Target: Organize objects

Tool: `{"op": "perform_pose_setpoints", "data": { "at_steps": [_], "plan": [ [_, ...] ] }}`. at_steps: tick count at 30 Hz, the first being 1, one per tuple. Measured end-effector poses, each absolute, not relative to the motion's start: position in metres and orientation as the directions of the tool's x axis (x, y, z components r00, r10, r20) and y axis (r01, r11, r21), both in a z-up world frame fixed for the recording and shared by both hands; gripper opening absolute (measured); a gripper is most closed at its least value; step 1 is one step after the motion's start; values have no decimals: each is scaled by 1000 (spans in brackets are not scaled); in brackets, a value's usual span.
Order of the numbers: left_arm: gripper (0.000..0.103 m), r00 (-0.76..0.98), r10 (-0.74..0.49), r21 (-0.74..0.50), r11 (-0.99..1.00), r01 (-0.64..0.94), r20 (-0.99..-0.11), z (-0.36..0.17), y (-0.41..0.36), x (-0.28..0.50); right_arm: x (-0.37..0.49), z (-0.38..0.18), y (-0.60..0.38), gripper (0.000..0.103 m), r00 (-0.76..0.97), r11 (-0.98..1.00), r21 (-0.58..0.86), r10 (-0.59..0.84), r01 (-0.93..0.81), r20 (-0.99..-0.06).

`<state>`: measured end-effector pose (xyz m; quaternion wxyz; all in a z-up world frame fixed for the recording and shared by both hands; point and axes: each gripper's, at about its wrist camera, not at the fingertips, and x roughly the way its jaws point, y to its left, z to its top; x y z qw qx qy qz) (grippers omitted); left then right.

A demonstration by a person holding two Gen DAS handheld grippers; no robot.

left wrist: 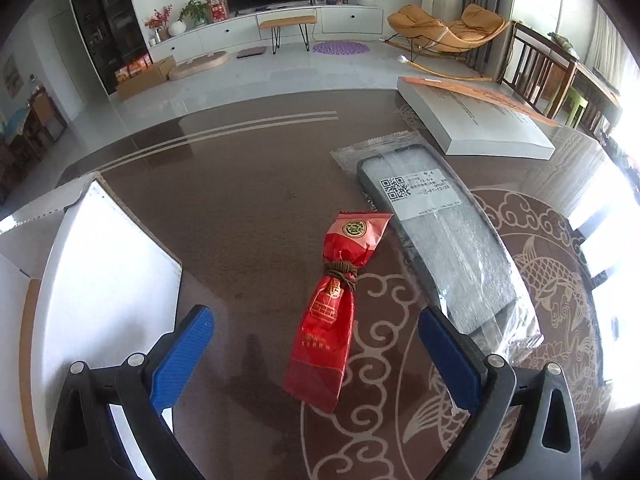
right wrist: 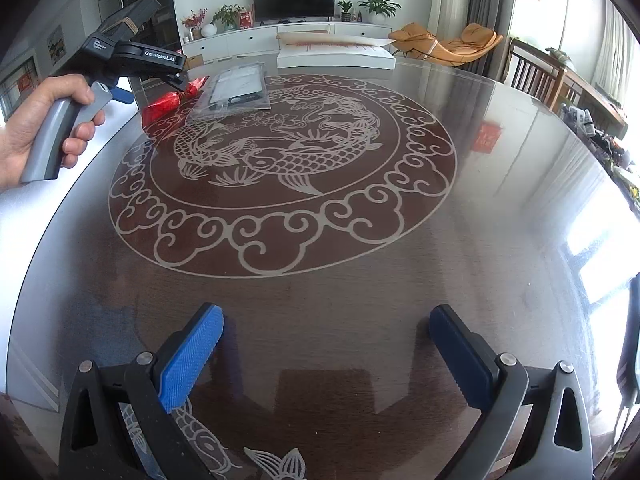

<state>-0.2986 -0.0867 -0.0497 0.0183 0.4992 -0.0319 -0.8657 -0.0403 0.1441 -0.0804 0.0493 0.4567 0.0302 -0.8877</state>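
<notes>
A: Left wrist view: the left gripper hangs over the red packet, jaws wide apart, nothing held. The packet lies on the table, between the white box at left and the bagged phone case at right.

B: Risk?

A: Its far end touches the case's bag. A skewed close could snag that plastic, or the foil could slide on the glass.

B: Orientation?

A: Long axis near to far, leaning right, the gold seal at the far end. The right gripper is also spread, empty.
</notes>
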Motion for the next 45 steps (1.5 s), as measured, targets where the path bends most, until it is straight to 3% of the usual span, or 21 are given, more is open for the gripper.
{"op": "perform_pose_setpoints", "data": {
  "at_steps": [6, 8, 10, 11, 13, 16, 22, 26, 29, 30, 31, 33, 39, 45],
  "plan": [
    [103, -489, -77, 82, -997, 12, -869, -70, -90, -319, -41, -80, 144, 103, -577, -993, -8, -61, 117, -814],
    [96, -504, -61, 53, -998, 30, -861, -73, -96, -317, -42, -80, 143, 103, -577, -993, -8, -63, 119, -814],
    [72, -533, -52, 26, -998, 56, -845, -72, -102, -312, -42, -80, 143, 103, -577, -993, -8, -63, 120, -814],
    [67, -541, -61, 25, -997, 73, -839, -72, -105, -309, -42, -80, 143, 103, -577, -993, -8, -63, 120, -815],
    [48, -556, -63, 12, -995, 94, -829, -72, -110, -300, -42, -80, 143, 103, -577, -993, -8, -63, 120, -814],
    [31, -564, -95, 29, -992, 125, -820, -73, -111, -283, -42, -80, 143, 103, -577, -993, -7, -64, 120, -814],
    [27, -569, -147, 83, -987, 136, -809, -71, -95, -229, -42, -80, 143, 103, -578, -993, 1, -71, 121, -813],
    [27, -567, -112, 23, -987, 161, -816, -71, -92, -176, -42, -80, 143, 103, -580, -992, 8, -78, 123, -811],
    [29, -570, -106, 23, -988, 151, -815, -71, -90, -143, -42, -79, 144, 103, -582, -992, 18, -87, 123, -809],
    [40, -567, -100, 19, -989, 146, -818, -71, -90, -137, -42, -79, 145, 103, -583, -992, 22, -90, 123, -807],
    [66, -559, -93, 16, -990, 142, -824, -73, -90, -132, -42, -79, 146, 103, -584, -992, 24, -92, 123, -807],
    [93, -538, -80, 8, -991, 136, -839, -77, -93, -130, -42, -79, 145, 103, -583, -992, 21, -90, 123, -808],
    [102, -559, -69, 8, -994, 110, -827, -81, -95, -131, -43, -81, 143, 103, -578, -992, 0, -72, 124, -813],
    [103, -563, -59, 0, -995, 104, -825, -83, -96, -133, -55, -77, 144, 103, -550, -988, 43, -117, 147, -827]
  ]
}}
